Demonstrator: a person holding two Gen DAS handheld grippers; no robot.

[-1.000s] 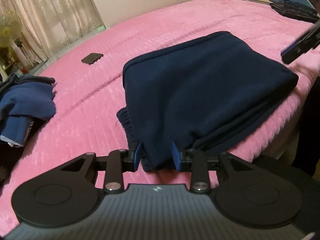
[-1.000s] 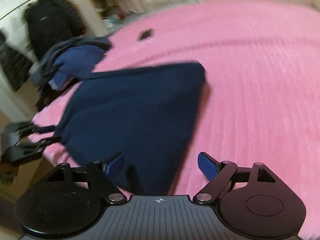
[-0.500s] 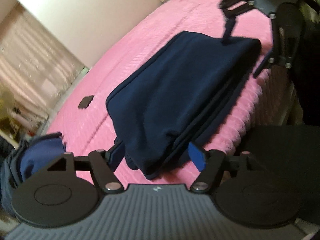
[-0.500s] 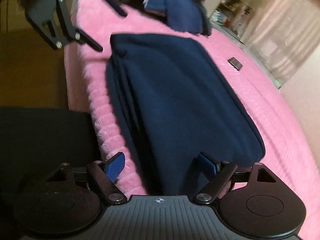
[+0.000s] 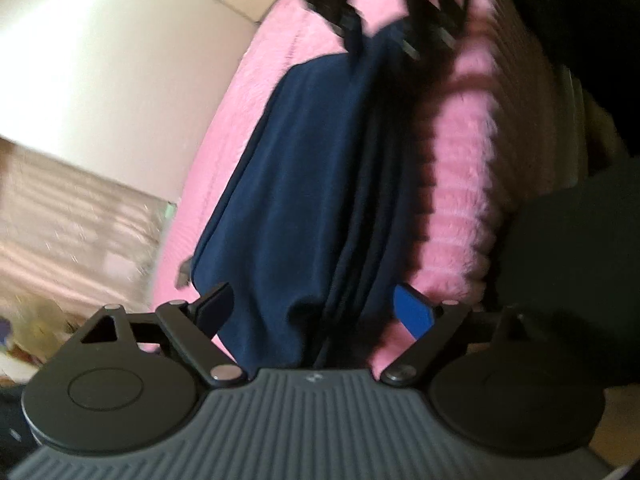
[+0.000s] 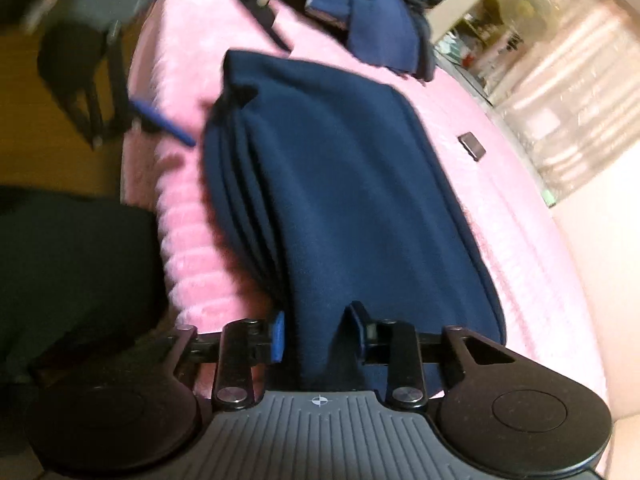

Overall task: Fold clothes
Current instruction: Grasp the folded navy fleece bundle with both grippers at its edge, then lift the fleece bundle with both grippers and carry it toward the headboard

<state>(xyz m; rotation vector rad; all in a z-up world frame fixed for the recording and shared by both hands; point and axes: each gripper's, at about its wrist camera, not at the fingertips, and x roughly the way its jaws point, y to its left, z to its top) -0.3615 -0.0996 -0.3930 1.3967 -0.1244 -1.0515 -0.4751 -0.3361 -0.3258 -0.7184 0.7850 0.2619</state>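
Pinching navy garment [image 6: 344, 184]: R gripper [image 6: 320, 334]; phone [image 6: 472, 145] + clothes pile [image 6: 376, 16] behind.

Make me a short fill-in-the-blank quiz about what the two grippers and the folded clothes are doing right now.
1. The right gripper is ____ on the folded navy garment.
2. The left gripper's jaws stand ____ around the garment's end.
3. The garment lies on a ____ blanket.
4. A small dark ____ object lies beyond the garment.

Missing words: shut; open; pink; flat
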